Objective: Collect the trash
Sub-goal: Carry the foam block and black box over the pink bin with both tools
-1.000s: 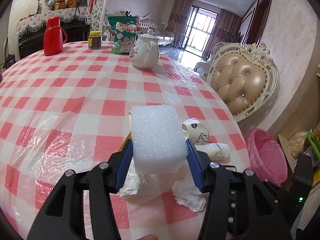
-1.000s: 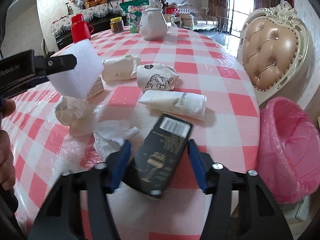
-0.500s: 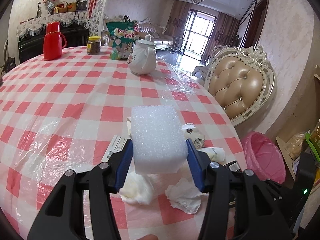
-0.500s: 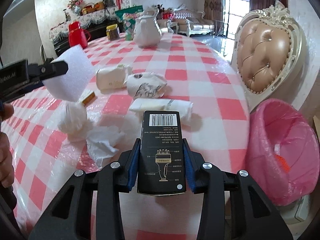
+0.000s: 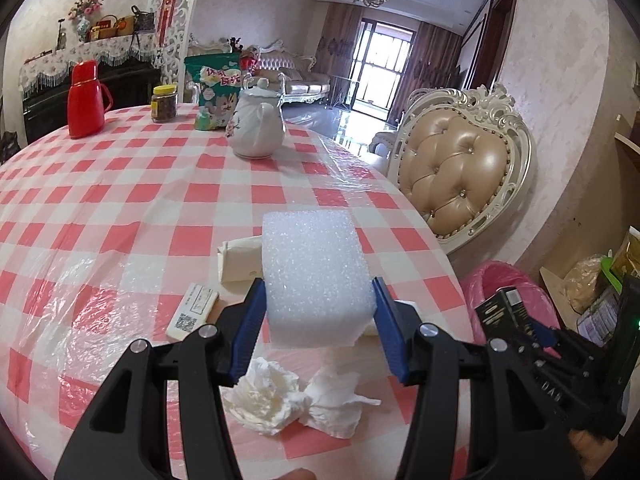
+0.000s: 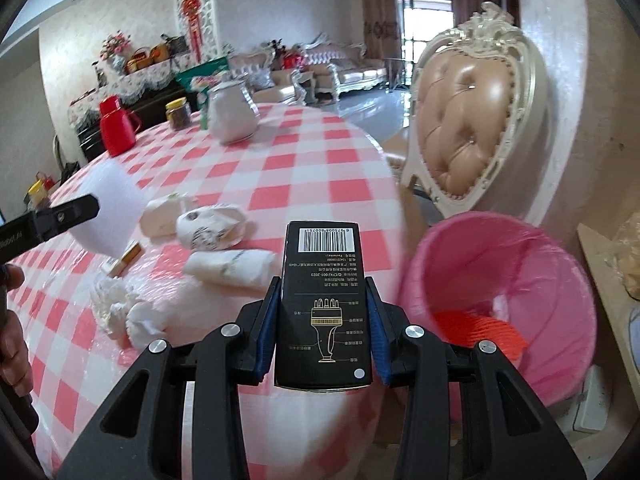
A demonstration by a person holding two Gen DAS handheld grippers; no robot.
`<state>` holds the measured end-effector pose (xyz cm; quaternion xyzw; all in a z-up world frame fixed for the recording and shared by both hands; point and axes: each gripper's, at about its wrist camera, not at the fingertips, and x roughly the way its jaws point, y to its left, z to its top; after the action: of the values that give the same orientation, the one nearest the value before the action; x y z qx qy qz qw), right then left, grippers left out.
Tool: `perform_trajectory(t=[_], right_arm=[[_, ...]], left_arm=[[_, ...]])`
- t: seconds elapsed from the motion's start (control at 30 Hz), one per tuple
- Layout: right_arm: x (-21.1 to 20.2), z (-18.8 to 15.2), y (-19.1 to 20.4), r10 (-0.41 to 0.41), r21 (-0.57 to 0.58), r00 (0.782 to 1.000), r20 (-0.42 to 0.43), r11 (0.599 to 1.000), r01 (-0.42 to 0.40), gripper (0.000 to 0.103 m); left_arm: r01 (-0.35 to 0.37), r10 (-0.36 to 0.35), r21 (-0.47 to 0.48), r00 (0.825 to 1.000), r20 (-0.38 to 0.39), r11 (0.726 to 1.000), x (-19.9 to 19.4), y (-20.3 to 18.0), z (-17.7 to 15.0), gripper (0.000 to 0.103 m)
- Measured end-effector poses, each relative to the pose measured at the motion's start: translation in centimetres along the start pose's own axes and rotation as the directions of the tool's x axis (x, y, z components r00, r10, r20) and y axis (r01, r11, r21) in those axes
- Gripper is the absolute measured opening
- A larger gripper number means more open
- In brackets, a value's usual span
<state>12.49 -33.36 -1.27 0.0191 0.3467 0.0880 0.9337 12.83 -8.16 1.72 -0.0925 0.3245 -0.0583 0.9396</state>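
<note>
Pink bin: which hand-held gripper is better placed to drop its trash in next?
Right. The right hand-held gripper holds the black box beside the pink bin; the left, holding foam, is over the table.

Bright daylight from the far window [image 5: 380,68] — fisheye-bent edges, right view motion-blurred.

Tablecloth [image 5: 120,184] is pink-red and white checks. Foam block [image 5: 316,276] is plain white, clamped between blue pads [image 5: 250,334] on black gripper arms. Box [image 6: 324,304] is black with a white barcode and a gold line drawing. Bin [image 6: 500,280] beside the table has a pink liner with something orange-red inside. At the table's far end: red flask [image 5: 85,100], white teapot [image 5: 256,128], green snack bag [image 5: 214,88]. Chair [image 5: 460,176] is tan with a cream frame.
</note>
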Motion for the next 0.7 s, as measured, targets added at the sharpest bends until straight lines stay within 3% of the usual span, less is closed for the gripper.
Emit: perform_trajectory(t=[0.7], right_arm=[[-1.7,-0.4,-12.5,-0.200,0.172,0.979,0.025,0.966,0.193,0.039]], left_arm=[[0.143,-0.139,0.138,0.990,-0.040,0.980,3.5,-9.7,0.9,0.051]])
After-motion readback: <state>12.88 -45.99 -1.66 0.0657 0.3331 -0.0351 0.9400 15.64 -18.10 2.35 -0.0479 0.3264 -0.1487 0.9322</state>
